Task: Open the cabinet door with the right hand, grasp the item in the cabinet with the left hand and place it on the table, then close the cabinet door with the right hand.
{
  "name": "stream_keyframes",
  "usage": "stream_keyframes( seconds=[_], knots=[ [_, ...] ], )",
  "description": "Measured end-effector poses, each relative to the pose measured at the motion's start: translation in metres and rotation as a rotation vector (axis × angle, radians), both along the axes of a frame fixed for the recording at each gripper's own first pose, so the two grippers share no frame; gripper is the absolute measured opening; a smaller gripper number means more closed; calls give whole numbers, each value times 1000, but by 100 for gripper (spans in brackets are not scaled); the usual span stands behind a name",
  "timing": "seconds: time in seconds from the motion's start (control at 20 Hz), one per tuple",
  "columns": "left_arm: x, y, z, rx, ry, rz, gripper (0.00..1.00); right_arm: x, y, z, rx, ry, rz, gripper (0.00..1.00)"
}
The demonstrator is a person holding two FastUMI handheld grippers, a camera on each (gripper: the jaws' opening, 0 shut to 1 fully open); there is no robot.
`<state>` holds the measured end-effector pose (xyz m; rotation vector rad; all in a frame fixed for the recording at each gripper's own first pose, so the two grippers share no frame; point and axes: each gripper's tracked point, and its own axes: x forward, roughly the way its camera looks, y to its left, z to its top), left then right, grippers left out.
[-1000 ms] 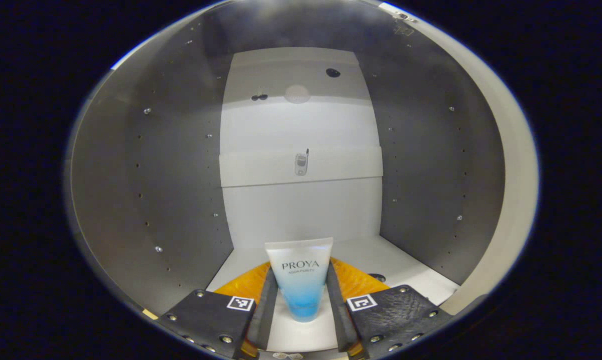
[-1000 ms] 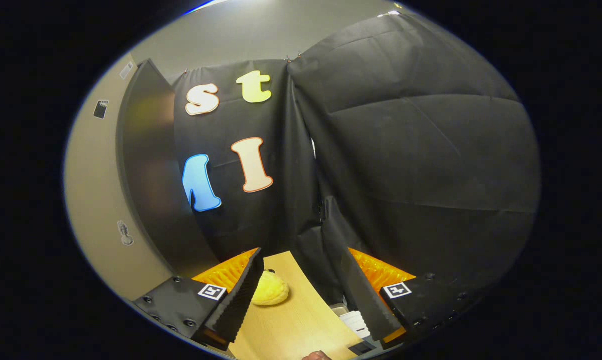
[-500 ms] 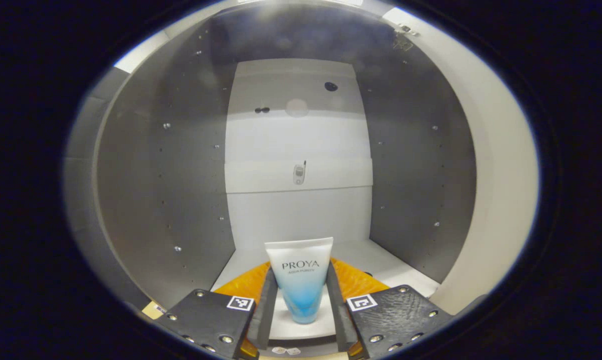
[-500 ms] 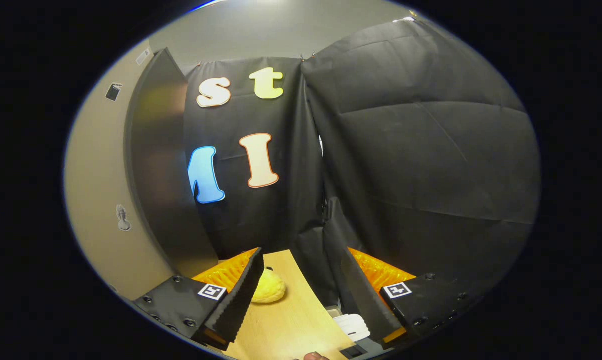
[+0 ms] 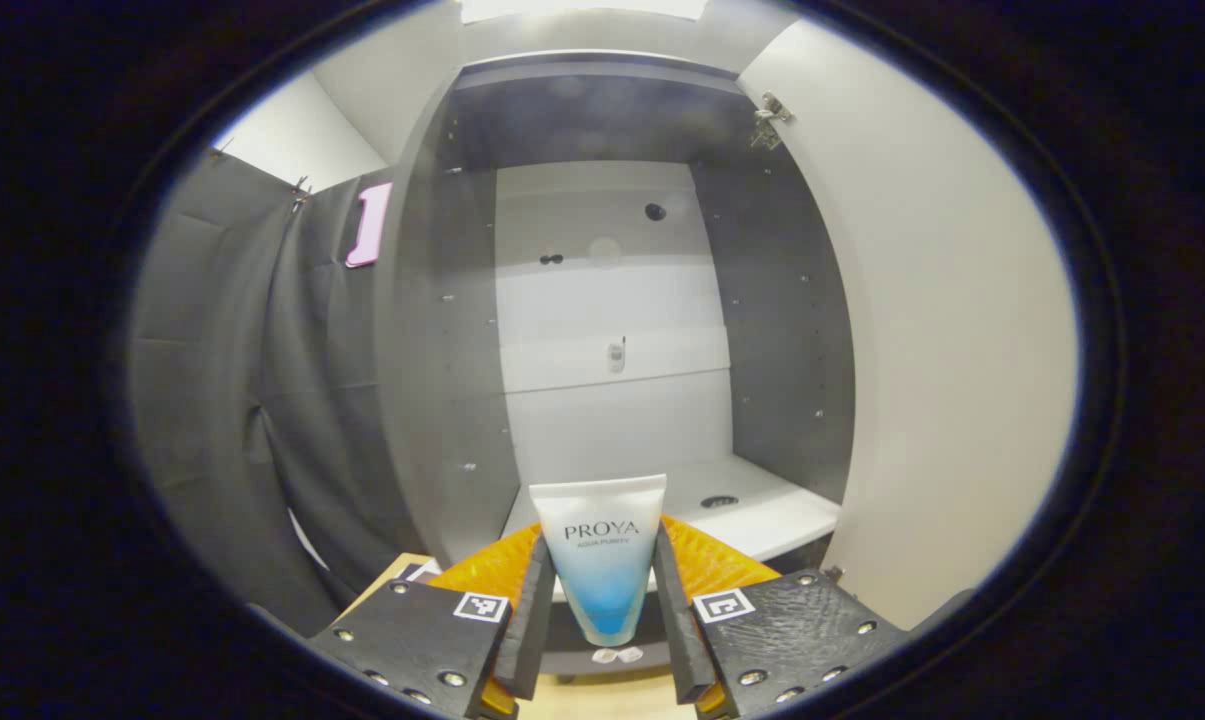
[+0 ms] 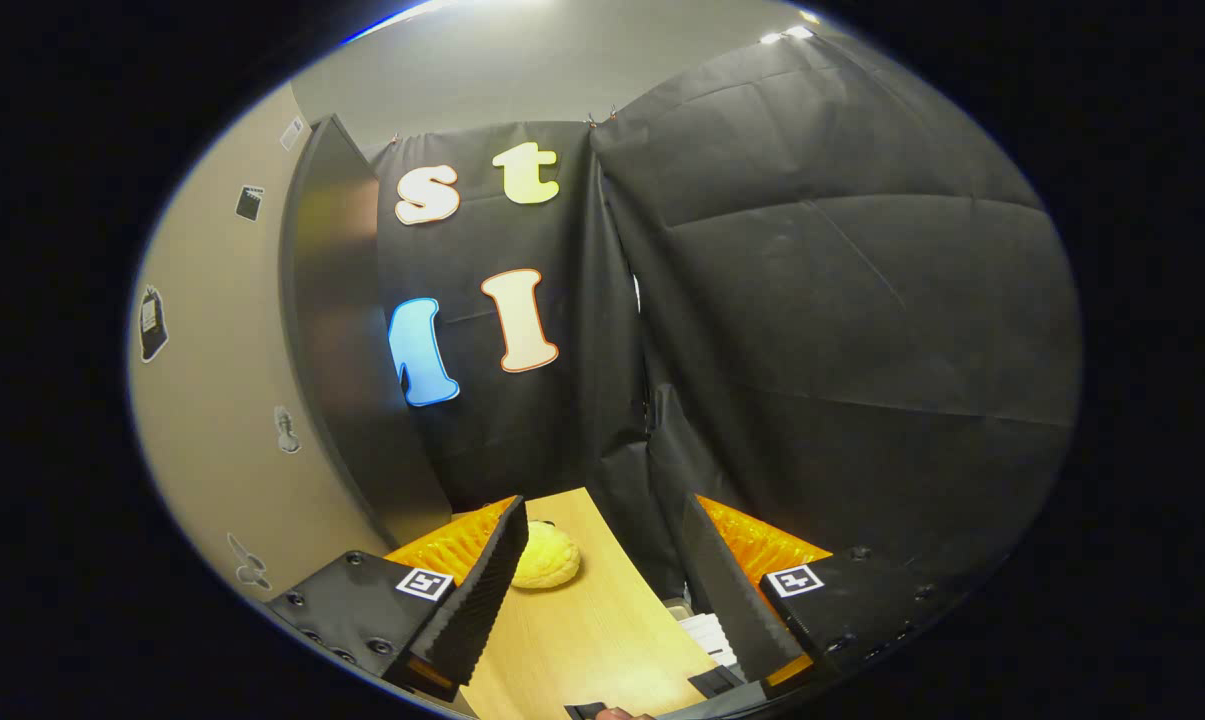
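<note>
Your left tongs [image 5: 602,590] are clamped on the tube [image 5: 599,555], one finger pressing each of its sides. The tube stands upright between them with its wide crimped end up and its narrow end down, white at the top and fading to blue below. It is held in the air in front of the cabinet [image 5: 602,300], outside the opening and clear of the cabinet floor [image 5: 762,515].

The cabinet stands open ahead of you. Its grey side walls carry rows of small holes, and the back is pale. On the white cabinet floor lies one small dark round spot [image 5: 719,501], just right of the tube's top edge in the left gripper view; what it is cannot be told. The cabinet door [image 5: 942,330] is swung out to the right, its pale inner face toward you, with a hinge [image 5: 768,112] at the top corner.

Your right tongs [image 6: 602,590] are spread apart with nothing between the fingers, hovering over the wooden tabletop [image 6: 602,640]. A yellow, rounded soft thing [image 6: 547,558] lies on that tabletop, just beside the left finger in the right gripper view. The door's outer face [image 6: 337,340] shows at the left of that view.
</note>
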<state>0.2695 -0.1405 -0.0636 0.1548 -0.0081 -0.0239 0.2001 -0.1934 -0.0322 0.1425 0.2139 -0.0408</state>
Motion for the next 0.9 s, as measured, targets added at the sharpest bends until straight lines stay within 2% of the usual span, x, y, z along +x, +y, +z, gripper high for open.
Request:
stream_keyframes(
  seconds=[0.25,0.45,0.6,0.9],
  knots=[
    [-52,37,-50,-5,31,46,52,-36,6,-6,-22,31,26,98],
    [-84,60,-94,-56,43,58,52,-57,17,-12,-15,72,61,98],
    [-102,69,-125,-117,10,45,52,-71,32,0,5,49,103,98],
    [-127,94,-218,-127,63,93,53,-81,27,6,-37,62,66,98]
  ],
)
